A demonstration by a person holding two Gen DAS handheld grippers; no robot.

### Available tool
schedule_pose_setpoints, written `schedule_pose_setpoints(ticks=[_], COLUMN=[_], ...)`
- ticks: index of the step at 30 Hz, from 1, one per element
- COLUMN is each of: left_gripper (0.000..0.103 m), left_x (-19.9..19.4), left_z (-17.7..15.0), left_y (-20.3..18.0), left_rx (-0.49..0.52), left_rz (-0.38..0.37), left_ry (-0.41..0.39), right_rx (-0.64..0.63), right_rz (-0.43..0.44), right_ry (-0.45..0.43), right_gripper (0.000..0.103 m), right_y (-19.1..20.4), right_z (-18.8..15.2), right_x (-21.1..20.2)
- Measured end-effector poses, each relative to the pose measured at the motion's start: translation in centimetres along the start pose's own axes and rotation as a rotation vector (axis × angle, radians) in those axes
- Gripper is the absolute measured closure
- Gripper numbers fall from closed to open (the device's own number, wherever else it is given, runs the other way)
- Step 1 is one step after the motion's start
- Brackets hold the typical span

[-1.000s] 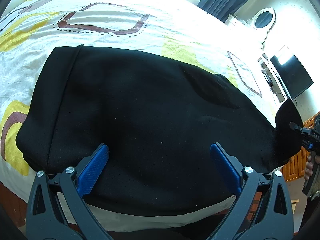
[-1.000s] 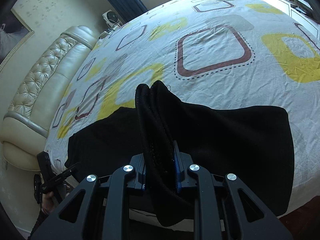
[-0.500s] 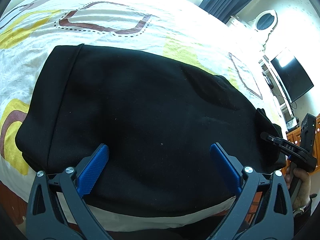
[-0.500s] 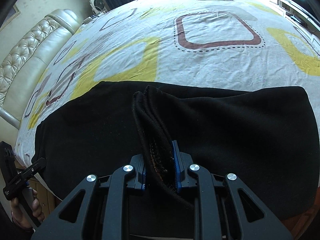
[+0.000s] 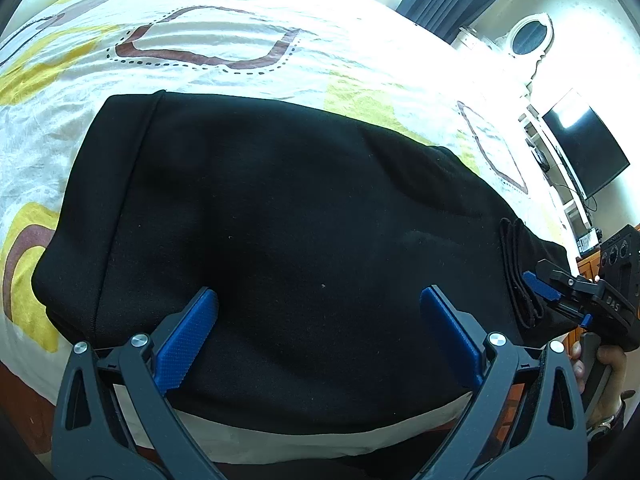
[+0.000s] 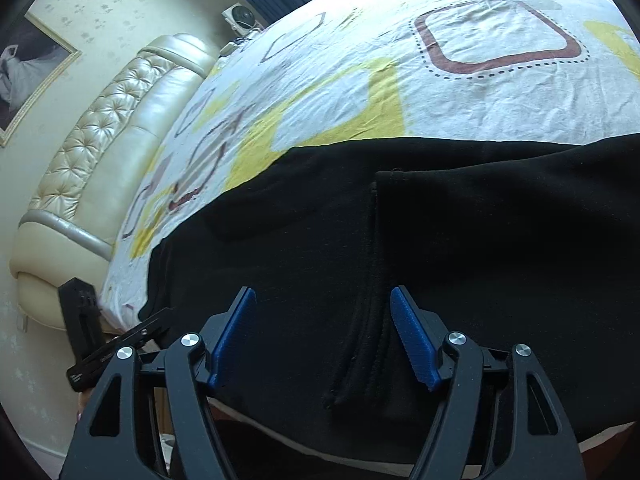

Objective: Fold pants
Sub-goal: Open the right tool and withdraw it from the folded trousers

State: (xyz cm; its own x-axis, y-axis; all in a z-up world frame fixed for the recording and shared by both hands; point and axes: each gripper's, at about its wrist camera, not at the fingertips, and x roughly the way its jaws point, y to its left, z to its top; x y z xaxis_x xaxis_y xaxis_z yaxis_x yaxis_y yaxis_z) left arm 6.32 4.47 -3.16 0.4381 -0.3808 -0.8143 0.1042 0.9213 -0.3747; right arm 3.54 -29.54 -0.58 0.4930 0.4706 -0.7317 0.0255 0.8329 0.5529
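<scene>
The black pants (image 5: pixel 288 216) lie spread flat on the patterned bed sheet (image 5: pixel 224 12), near its front edge. My left gripper (image 5: pixel 318 322) is open and empty, its blue pads over the near part of the pants. My right gripper (image 6: pixel 324 330) is open; a folded hem edge of the pants (image 6: pixel 372 320) lies loose between its pads on the cloth below. In the left wrist view the right gripper (image 5: pixel 556 296) sits at the pants' right end beside that stacked hem (image 5: pixel 516 272). In the right wrist view the left gripper (image 6: pixel 120 344) shows at lower left.
A cream tufted headboard (image 6: pixel 104 132) borders the bed. A dark television (image 5: pixel 584 148) and a white dresser with an oval mirror (image 5: pixel 528 36) stand to the right. The bed's front edge (image 5: pixel 320 444) runs just under my left gripper.
My right gripper carried the raised hem down onto the pants, then opened and let it go. The left gripper stayed open and in place.
</scene>
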Motion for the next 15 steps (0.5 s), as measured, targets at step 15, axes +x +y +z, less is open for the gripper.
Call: schedule_pose_setpoints(ticks=[15], left_gripper=[0.002], left_x=[0.0], left_z=[-0.2], left_y=[0.0], left_rx=[0.001], left_rz=[0.004], left_ry=[-0.006], right_rx=[0.234], right_rz=[-0.031], right_ry=[-0.230], right_gripper=[0.030], right_y=[-17.8], right_z=[4.8], right_x=[-15.6])
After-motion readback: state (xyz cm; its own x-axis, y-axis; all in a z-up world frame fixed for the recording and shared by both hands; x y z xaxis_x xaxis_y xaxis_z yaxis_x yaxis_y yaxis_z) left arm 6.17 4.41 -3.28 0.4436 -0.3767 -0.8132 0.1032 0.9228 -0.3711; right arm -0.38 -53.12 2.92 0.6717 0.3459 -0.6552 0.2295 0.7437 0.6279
